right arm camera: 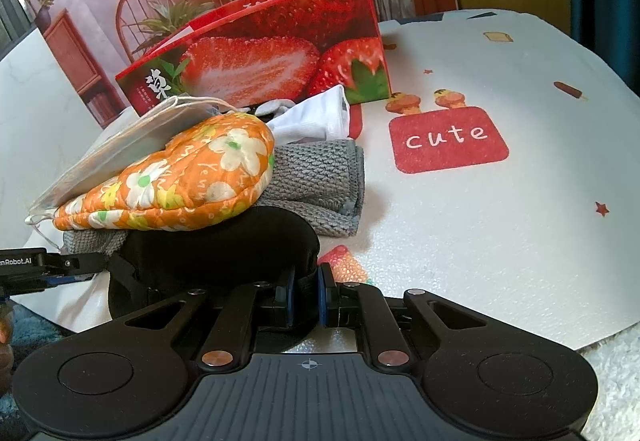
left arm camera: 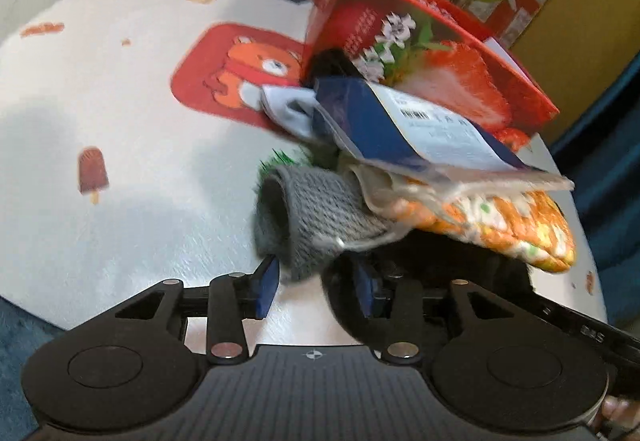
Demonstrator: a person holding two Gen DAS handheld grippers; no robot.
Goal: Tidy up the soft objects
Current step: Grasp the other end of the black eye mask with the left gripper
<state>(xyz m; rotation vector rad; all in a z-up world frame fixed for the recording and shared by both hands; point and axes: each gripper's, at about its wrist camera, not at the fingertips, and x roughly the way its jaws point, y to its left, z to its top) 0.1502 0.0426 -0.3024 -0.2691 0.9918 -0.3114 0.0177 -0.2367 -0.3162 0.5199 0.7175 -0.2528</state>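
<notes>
Left wrist view: left gripper (left arm camera: 316, 287) fingers spread fairly wide, the grey knitted cloth (left arm camera: 312, 217) between them, not clearly pinched. Red strawberry-print cardboard box (left arm camera: 436, 53) behind the pile; contents can't tell. Orange floral padded mitt (left arm camera: 516, 229) right of the cloth, near the white printed mat's (left arm camera: 120, 113) edge.

Right wrist view: right gripper (right arm camera: 308, 299) fingers narrow, clamped on the black soft pad (right arm camera: 224, 245) under the mitt (right arm camera: 180, 177). Open mat (right arm camera: 500, 221) right of the pile.

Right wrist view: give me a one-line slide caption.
Right hand-held gripper pinches a black pad under a floral mitt, beside a strawberry box.
</notes>
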